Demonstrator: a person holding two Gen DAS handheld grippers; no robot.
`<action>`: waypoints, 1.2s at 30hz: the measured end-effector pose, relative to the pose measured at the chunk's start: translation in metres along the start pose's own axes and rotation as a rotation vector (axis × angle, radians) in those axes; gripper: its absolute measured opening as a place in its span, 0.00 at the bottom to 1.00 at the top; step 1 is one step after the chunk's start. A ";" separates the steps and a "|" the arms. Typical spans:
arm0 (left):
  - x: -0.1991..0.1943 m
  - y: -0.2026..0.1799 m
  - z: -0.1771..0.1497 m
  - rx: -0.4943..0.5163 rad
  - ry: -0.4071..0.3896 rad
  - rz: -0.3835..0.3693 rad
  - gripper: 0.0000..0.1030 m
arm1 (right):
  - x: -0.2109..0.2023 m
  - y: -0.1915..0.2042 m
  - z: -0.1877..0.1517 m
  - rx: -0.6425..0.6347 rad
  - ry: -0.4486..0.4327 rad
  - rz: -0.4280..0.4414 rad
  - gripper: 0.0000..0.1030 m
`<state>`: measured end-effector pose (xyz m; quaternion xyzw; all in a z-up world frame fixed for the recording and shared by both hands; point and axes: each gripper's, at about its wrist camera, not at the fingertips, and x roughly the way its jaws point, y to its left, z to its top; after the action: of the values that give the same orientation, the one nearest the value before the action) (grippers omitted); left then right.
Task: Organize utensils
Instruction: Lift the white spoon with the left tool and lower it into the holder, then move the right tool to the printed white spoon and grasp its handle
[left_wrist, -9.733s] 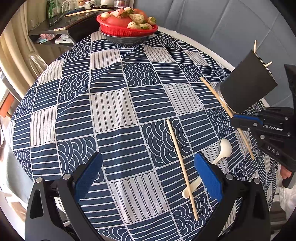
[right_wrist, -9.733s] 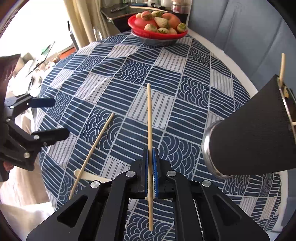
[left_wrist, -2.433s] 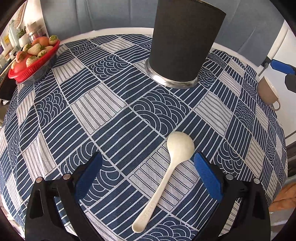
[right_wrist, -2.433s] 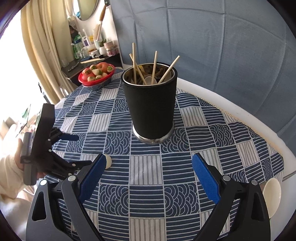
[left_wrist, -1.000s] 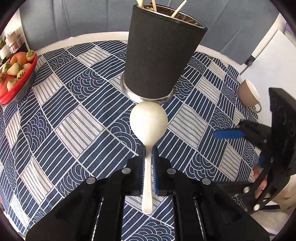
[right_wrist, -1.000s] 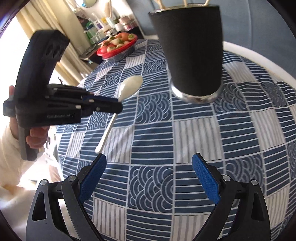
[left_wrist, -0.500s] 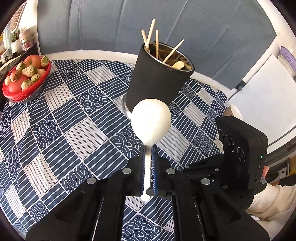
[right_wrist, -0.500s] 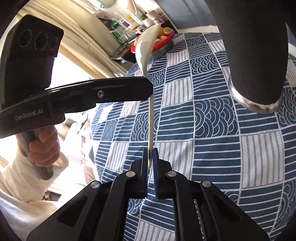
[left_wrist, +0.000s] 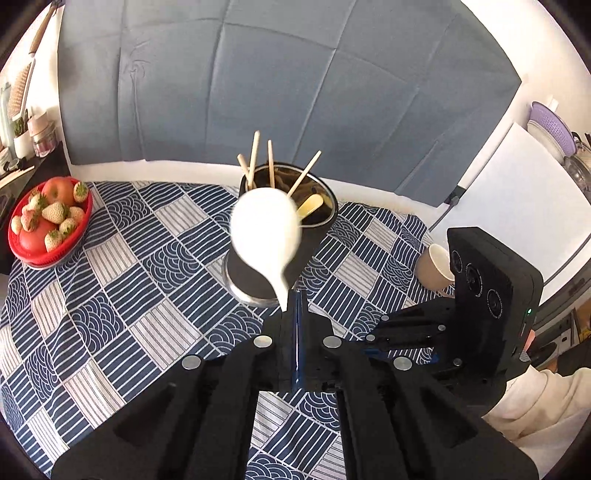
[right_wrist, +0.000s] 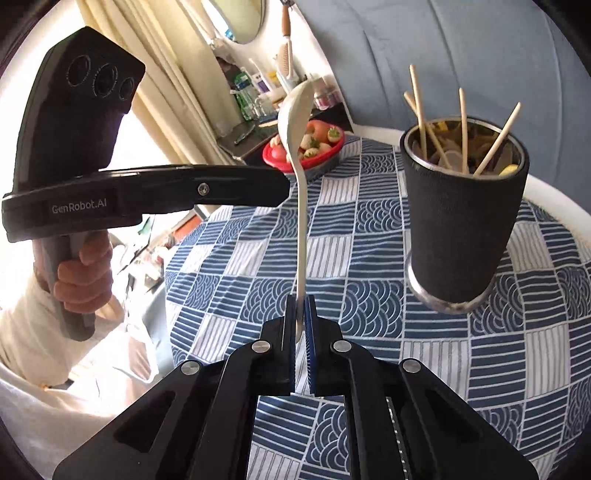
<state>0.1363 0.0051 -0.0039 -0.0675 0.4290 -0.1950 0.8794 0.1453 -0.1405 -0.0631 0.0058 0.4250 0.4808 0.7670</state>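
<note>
A white spoon (right_wrist: 300, 206) stands upright in the air, bowl up. My right gripper (right_wrist: 300, 317) is shut on the end of its handle. My left gripper (left_wrist: 297, 314) is shut; the spoon's neck (left_wrist: 280, 291) sits just left of its tips, and in the right wrist view (right_wrist: 284, 188) those tips are beside the handle, contact unclear. The spoon's bowl (left_wrist: 265, 225) covers part of the black utensil holder (left_wrist: 314, 236). The holder (right_wrist: 461, 221) stands on the table right of the spoon and holds several chopsticks (right_wrist: 463, 129) and another spoon (left_wrist: 309, 206).
The round table has a blue and white patterned cloth (right_wrist: 369, 229). A red bowl of fruit (left_wrist: 46, 221) sits at the far left edge. A beige cup (left_wrist: 434, 267) stands to the right of the holder. A white board (left_wrist: 517, 177) leans at the right.
Both grippers have lifted the spoon higher; the holder's open top now shows. The left gripper has slid off the handle to its side, while the right stays shut on the handle end.
</note>
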 end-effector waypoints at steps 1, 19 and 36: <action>-0.002 -0.003 0.004 0.009 -0.009 -0.002 0.00 | -0.006 -0.001 0.005 -0.012 -0.019 -0.012 0.04; 0.018 0.025 -0.016 -0.062 0.038 0.075 0.47 | -0.001 -0.028 -0.001 -0.009 0.057 -0.100 0.05; 0.089 0.031 -0.098 -0.104 0.290 0.080 0.67 | 0.015 -0.057 -0.050 0.025 0.228 -0.148 0.82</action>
<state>0.1182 0.0028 -0.1391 -0.0668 0.5632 -0.1448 0.8108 0.1568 -0.1802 -0.1288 -0.0705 0.5148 0.4151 0.7468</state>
